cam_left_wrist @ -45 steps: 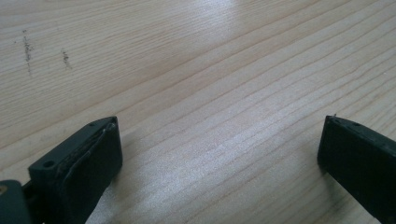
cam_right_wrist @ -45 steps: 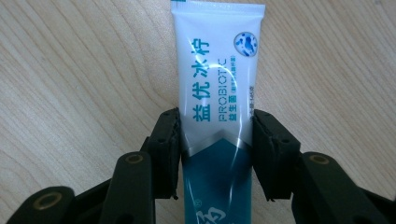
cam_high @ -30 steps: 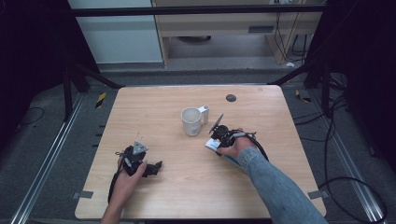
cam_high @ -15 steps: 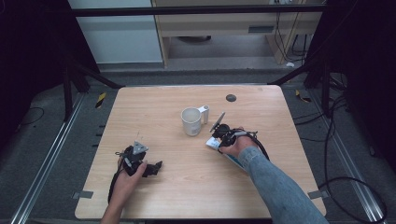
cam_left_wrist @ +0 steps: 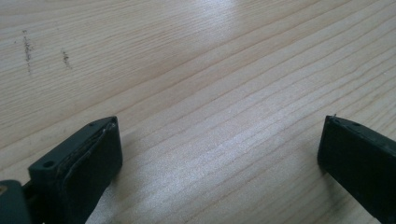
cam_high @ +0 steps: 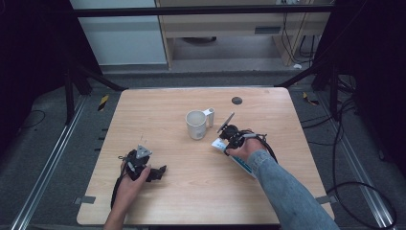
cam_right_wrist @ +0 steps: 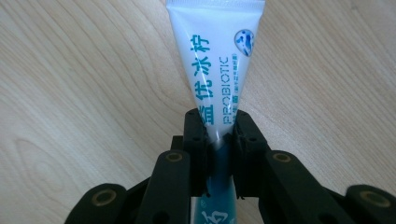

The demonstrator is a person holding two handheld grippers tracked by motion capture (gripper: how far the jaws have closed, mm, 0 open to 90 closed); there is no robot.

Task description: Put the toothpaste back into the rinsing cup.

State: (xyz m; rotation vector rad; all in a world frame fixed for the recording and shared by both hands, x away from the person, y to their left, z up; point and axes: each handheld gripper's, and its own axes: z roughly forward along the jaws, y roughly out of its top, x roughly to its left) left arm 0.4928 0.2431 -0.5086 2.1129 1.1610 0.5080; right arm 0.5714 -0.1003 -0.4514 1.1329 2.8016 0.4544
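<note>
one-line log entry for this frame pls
right tongs: shut on toothpaste tube | left tongs: open, over bare table | mug: upright, untouched

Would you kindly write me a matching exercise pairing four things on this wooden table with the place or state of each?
Things:
1. white ceramic mug
2. white tube with blue lettering
3. left gripper
4. small dark round disc

Place or state:
A. jaws wide apart over bare wood
B. pinched between the jaws of the right gripper
C. lying near the table's far edge
D. standing upright at mid-table, handle to the right

Pairs: 1-D, 2-B, 3-A, 4-C
</note>
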